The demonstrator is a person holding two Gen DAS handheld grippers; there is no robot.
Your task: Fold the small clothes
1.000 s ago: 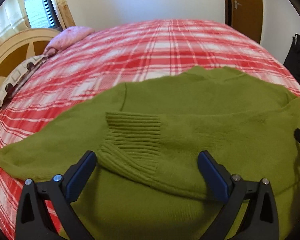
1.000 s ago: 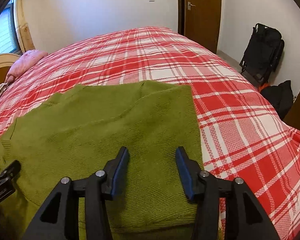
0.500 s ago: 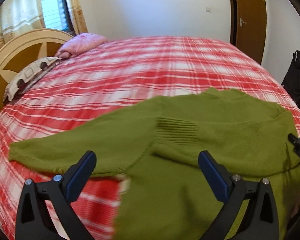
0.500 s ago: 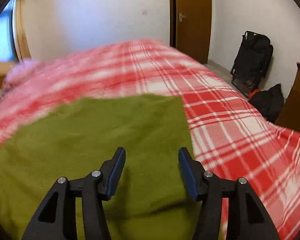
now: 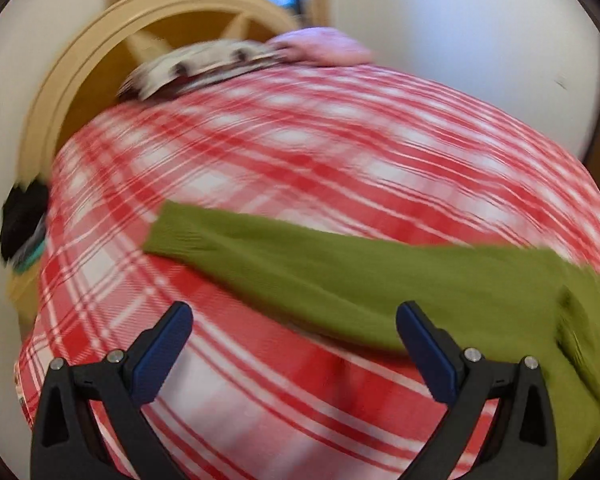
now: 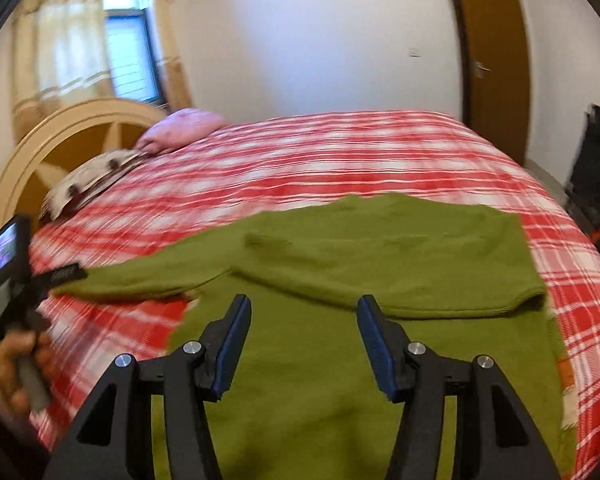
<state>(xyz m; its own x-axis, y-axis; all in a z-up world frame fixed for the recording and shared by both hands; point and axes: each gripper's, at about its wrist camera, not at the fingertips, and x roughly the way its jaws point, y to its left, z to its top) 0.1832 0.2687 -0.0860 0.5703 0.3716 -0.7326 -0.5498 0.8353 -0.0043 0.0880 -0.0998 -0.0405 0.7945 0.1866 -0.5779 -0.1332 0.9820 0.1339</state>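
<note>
Left gripper (image 5: 292, 344) swung from sweater (image 6: 380, 248) body to the unfolded sleeve (image 5: 284, 264) near bed's (image 6: 340, 152) headboard edge; both grippers' jaws open, empty, so that sleeve folds next.

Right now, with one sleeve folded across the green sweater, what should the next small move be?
Probably bring the left hand-held gripper, open and empty, onto the outstretched sleeve near its cuff: that sleeve lies flat on the plaid bedspread, unfolded.

My left tool (image 5: 294, 350) stands open at the bottom of the frame, nothing between its blue pads. The green sweater's sleeve (image 5: 292, 260) crosses the blurred plaid bed (image 5: 300, 144) from centre to right.
</note>
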